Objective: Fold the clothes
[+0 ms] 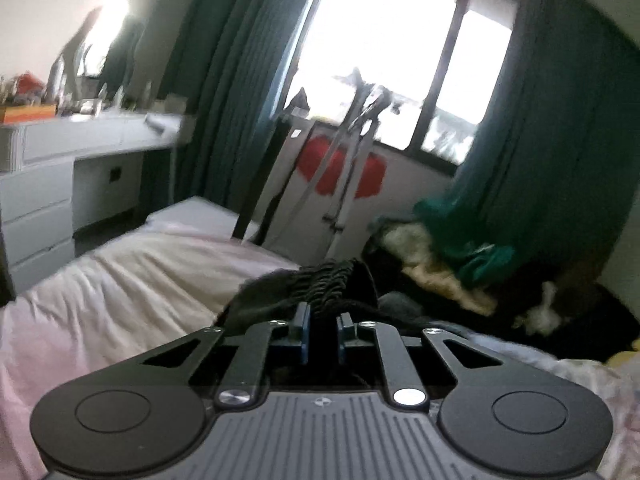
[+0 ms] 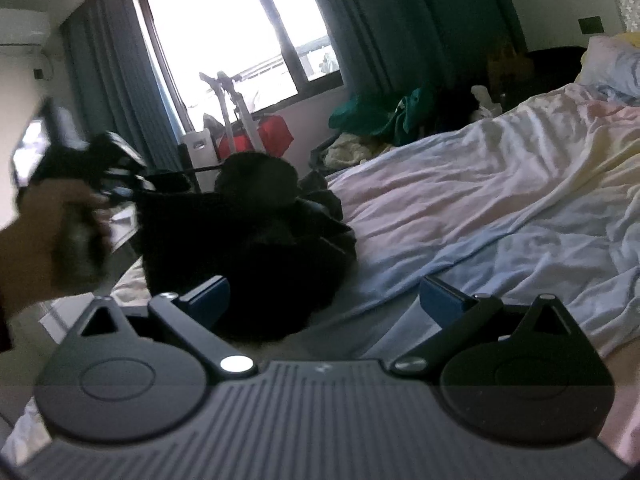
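The left gripper (image 1: pixel 323 326) has its jaws clamped on the ribbed edge of a dark garment (image 2: pixel 256 232), lifting it above the bed (image 2: pixel 460 200). The right gripper (image 2: pixel 334 300) hovers nearby, jaws spread wide and empty.

right tool (image 2: pixel 324 300): jaws apart | dark garment (image 2: pixel 256 248) ahead on bed (image 2: pixel 460 208)

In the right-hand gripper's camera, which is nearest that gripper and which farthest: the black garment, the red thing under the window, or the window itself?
From the right gripper, nearest first:
1. Black garment, on the bed just ahead of the open fingers, slightly left.
2. Red thing, beyond the garment, on the floor against the wall.
3. Window, highest and farthest back, upper left.
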The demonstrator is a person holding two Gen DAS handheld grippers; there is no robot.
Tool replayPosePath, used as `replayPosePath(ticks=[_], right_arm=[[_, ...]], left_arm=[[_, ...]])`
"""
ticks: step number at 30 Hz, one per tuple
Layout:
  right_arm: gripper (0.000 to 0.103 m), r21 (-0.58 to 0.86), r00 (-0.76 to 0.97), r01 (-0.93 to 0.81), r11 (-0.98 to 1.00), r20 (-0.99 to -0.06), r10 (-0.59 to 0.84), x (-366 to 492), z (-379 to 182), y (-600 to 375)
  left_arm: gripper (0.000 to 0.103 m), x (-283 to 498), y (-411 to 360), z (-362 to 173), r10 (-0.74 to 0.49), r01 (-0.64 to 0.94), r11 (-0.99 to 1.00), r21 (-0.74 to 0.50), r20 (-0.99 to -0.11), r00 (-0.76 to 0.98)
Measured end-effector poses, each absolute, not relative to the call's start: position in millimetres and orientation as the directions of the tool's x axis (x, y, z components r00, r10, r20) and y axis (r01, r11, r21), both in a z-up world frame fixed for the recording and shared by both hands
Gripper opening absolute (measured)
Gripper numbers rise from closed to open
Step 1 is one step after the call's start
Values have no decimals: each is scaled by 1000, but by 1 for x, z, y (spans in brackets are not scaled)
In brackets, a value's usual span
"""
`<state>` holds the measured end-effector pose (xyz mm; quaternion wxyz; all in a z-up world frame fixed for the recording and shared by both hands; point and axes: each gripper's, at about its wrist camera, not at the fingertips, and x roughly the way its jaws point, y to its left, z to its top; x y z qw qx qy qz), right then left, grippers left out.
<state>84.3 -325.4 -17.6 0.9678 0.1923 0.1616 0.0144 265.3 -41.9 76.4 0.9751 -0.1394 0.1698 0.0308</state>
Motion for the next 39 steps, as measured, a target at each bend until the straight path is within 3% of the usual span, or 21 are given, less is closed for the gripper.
replayPosePath(ticks=[4, 10, 16, 24, 25, 27, 29, 33, 39], right_arm=[[103, 320, 959, 29, 947, -278, 64, 80, -12, -319], [103, 215, 972, 38, 976, -234, 13, 64, -2, -311], [103, 211, 974, 15, 977, -224, 33, 45, 10, -306], [103, 121, 949, -21, 992, -310, 58, 54, 4, -277], [103, 119, 946, -27, 993, -318, 64, 55, 3, -274], [103, 114, 940, -39, 993, -334, 75, 58, 0, -269], [103, 118, 932, -53, 992, -350, 92, 62, -3, -264], [103, 109, 915, -89, 990, -383, 124, 69, -9, -254], [103, 12, 920, -107, 994, -378, 103, 76, -18, -232]], left_arm=[[11, 193, -24, 89, -84, 13, 970, -242, -281, 956], [11, 90, 17, 72, -151, 84, 967, -242, -276, 949], [8, 32, 66, 20, -82, 17, 984, -176, -371, 925], [8, 2, 98, -26, 12, -131, 973, -192, -521, 853], [9, 0, 94, -25, 26, -122, 980, -155, -509, 860], [21, 2, 86, -25, 56, -117, 989, -94, -494, 867], [23, 8, 82, -27, 61, -126, 988, -92, -514, 856], [48, 17, 73, -29, 88, -163, 982, -94, -536, 840], [55, 32, 66, -37, 109, -169, 983, -64, -541, 834]])
